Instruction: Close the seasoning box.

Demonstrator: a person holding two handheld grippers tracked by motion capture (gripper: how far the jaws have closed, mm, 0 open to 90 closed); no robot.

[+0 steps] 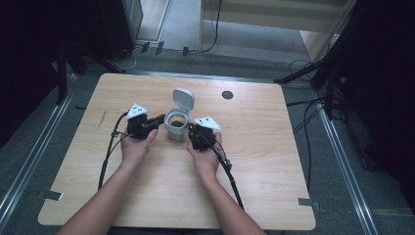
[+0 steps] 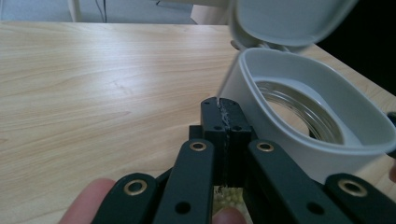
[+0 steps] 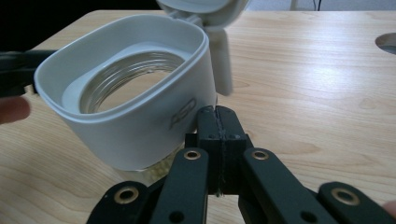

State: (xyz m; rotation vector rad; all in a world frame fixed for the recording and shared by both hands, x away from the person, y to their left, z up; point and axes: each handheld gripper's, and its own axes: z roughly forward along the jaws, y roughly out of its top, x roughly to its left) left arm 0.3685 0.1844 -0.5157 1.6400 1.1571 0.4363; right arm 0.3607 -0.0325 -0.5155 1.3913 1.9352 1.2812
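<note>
a pale wooden table (image 1: 254, 166) fills the middle of the high view, with dark floor, cables and stands around it and a small round grommet (image 1: 227, 95) set into the top toward one o'clock from centre. just above the table's centre stands a white jar-like container (image 1: 176, 125), with a glass body, a thick white collar around its mouth, and a hinged lid (image 1: 183, 98) flipped up and back at twelve o'clock. something pale and grainy seems to lie in the bottom of the glass, though it is too small to name. a person's bare forearms come in from six o'clock. the left gripper (image 1: 157, 119) sits at the container's nine o'clock, its black jaws pressed flat together with nothing between them, tips just beside the white collar. the right gripper (image 1: 192, 129) sits at about four o'clock of the container, jaws likewise squeezed together and empty, tips right against the collar's wall as its own view shows (image 3: 217, 122). my reading is that both hands are bracketing the open container, steadying or nudging it. the next move likely calls for parting one pair of jaws to catch the lid or collar while the other braces the body.
</note>
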